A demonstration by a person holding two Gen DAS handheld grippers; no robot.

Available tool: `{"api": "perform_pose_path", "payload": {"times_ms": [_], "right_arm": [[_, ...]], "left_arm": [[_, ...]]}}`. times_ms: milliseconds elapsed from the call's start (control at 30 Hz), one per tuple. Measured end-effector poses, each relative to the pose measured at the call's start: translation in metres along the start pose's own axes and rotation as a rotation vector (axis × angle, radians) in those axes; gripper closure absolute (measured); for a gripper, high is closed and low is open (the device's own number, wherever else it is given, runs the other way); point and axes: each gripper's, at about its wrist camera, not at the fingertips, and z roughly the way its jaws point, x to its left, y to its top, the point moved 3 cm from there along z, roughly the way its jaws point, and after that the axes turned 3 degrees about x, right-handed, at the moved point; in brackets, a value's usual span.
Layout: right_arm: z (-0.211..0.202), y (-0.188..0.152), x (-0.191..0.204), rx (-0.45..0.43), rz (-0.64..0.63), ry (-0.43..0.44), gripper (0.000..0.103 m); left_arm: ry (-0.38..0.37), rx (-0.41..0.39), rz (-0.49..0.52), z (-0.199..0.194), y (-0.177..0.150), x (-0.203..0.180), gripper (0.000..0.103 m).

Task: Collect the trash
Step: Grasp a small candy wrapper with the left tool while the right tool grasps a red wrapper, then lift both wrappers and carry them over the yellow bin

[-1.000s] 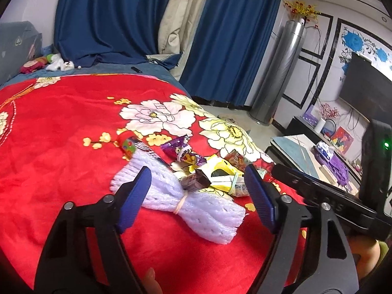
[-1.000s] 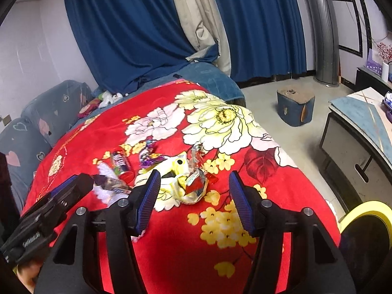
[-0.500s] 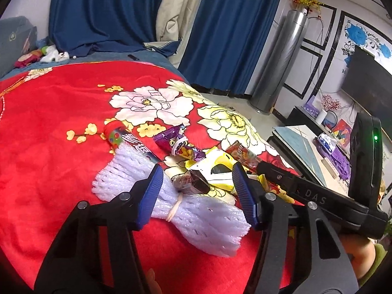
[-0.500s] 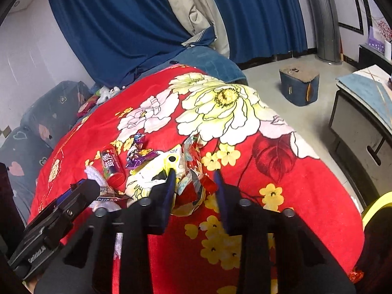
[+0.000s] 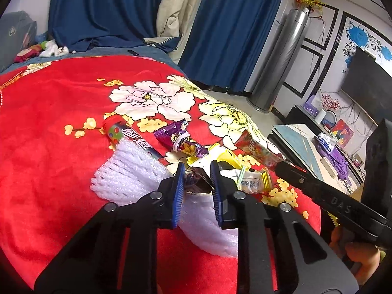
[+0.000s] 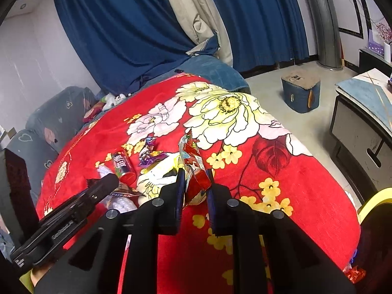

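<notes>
Trash lies in a heap on the red flowered blanket (image 5: 49,127). My left gripper (image 5: 196,178) is shut on a dark brown wrapper (image 5: 197,182) that sits on a white foam net (image 5: 137,171). My right gripper (image 6: 195,181) is shut on a red shiny snack wrapper (image 6: 193,161), which also shows in the left wrist view (image 5: 257,150). Around them lie a red can (image 6: 122,166), a purple wrapper (image 5: 181,142) and a yellow-white packet (image 5: 227,159).
A yellow bin rim (image 6: 374,201) shows at the right edge of the blanket. A grey-blue stool (image 6: 301,93) stands on the floor. A low TV cabinet (image 6: 362,122) is at the right. Blue curtains (image 5: 110,12) hang behind.
Both grippers moved forward and down into the heap and closed: the left onto the dark brown wrapper, the right onto the red snack wrapper.
</notes>
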Motion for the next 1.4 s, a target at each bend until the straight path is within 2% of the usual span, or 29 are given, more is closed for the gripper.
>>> {"api": "perform_pose_path", "payload": {"times_ms": [167,667,967,1400], "right_arm": [[-0.012,-0.003,0.002,-0.019,0.006,0.013,0.087],[-0.055,-0.013,0.016,-0.058,-0.026,0.056,0.089],[-0.078,-0.021,0.018,-0.068,-0.055,0.052,0.089],[-0.117,-0.030,-0.006,-0.114,-0.062,-0.012,0.089]], "left_arm": [[-0.028,-0.007,-0.003,-0.007,-0.002,-0.001,0.094],[-0.088,-0.128,0.019,-0.059,0.011,-0.012,0.095],[-0.135,-0.141,0.066,-0.069,0.011,-0.035,0.095],[-0.190,-0.131,0.144,-0.075,0.000,-0.070,0.095]]}}
